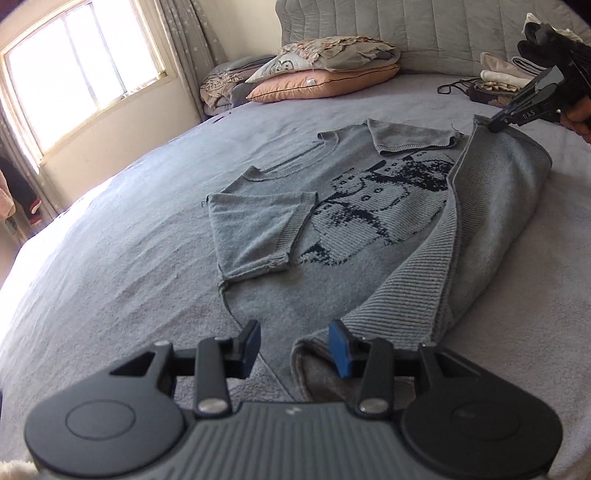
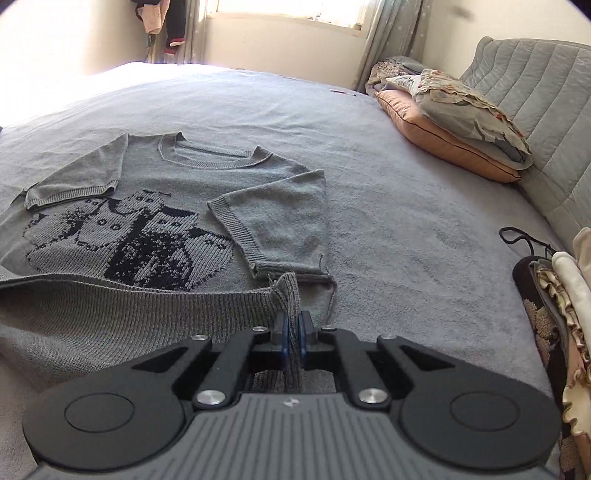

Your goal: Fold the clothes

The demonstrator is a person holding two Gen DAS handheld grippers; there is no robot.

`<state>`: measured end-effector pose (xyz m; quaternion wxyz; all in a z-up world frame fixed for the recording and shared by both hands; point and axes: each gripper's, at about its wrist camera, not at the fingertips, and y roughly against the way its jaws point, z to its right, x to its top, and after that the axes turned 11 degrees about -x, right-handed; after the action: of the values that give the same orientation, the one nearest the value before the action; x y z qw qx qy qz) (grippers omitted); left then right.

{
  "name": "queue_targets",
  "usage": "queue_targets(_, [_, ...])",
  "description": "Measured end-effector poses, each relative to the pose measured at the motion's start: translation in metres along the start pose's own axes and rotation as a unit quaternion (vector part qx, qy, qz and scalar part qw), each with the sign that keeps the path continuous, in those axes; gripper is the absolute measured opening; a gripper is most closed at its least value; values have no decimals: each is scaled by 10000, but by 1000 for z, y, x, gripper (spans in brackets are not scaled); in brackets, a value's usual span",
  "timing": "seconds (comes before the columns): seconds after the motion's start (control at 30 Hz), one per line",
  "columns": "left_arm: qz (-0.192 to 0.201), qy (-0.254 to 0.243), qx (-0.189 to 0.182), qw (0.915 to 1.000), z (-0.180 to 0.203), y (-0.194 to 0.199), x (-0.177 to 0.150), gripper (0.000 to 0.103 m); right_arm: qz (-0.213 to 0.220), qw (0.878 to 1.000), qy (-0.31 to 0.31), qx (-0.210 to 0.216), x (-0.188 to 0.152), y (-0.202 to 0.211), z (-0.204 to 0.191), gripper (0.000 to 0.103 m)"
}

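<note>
A grey knitted short-sleeve sweater [image 1: 354, 206] with a dark blue animal pattern lies flat on the bed, both sleeves folded in over the chest. Its ribbed bottom hem [image 1: 417, 280] is lifted and turned up over the body. My left gripper [image 1: 295, 347] is open, with the near hem corner just by its right blue pad. My right gripper [image 2: 292, 332] is shut on the other hem corner [image 2: 288, 295] and holds it raised; it also shows in the left wrist view [image 1: 496, 125]. The sweater shows in the right wrist view [image 2: 155, 229] too.
The bed has a grey cover [image 1: 129, 258] and a padded grey headboard [image 1: 424, 33]. Stacked pillows [image 1: 325, 70] lie by the headboard. A pile of folded clothes [image 2: 561, 302] and a dark cord [image 2: 517, 236] lie to the right. A window [image 1: 74, 74] is behind.
</note>
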<state>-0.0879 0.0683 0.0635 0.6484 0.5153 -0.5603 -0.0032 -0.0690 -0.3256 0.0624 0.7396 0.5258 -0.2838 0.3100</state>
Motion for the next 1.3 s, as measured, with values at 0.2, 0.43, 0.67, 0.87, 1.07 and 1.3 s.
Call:
queue_targets(0.2, [42, -216, -506, 9985, 2, 8, -4, 44, -275, 9993, -105, -209, -2, -15, 6, 6])
queue_targets(0.43, [-230, -959, -602, 9933, 13, -3, -4, 46, -266, 9994, 24, -211, -2, -17, -2, 7])
queue_targets(0.67, [-281, -1551, -780, 9844, 20, -22, 11, 48, -196, 9997, -2, -137, 6, -22, -5, 7])
queue_targets(0.87, [-57, -927, -795, 9925, 0, -33, 31, 5, 10, 9997, -118, -229, 17, -21, -3, 6])
queue_targets(1.07, [583, 207, -644, 9960, -43, -33, 49, 5, 346, 9980, -55, -528, 31, -23, -1, 6])
queue_targets(1.3, [1193, 1280, -414, 9837, -88, -40, 66, 5, 570, 9959, -152, -690, 50, -39, 5, 6])
